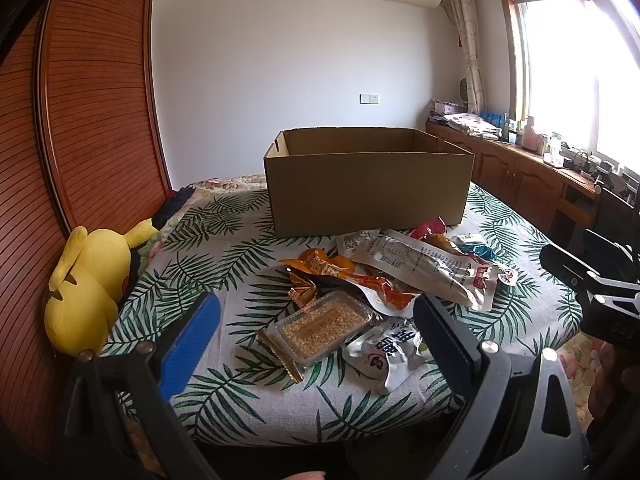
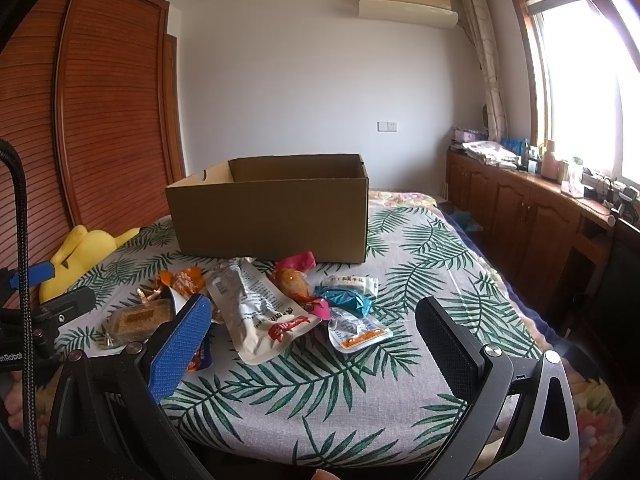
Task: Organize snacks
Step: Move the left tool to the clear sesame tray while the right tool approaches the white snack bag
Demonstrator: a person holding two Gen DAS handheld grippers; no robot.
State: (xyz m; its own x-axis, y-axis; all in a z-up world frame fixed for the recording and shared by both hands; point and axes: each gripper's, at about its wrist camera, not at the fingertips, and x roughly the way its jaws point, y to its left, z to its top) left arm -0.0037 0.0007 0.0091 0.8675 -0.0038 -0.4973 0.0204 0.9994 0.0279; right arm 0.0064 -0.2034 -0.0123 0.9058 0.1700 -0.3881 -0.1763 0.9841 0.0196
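Note:
Several snack packets lie in a loose pile on a leaf-print cloth. An open cardboard box stands behind them. My left gripper is open above a clear tray of sesame brittle and a silver pouch, touching neither. My right gripper is open, low over the cloth near a long white packet and a small orange-labelled packet. A blue wrapper and a pink-ended snack lie further back. The other gripper shows at the edge of each view.
A yellow plush toy lies at the left edge of the bed against a slatted wooden wardrobe. Wooden cabinets with clutter on top run under the window on the right. A person's fingertip shows at the bottom.

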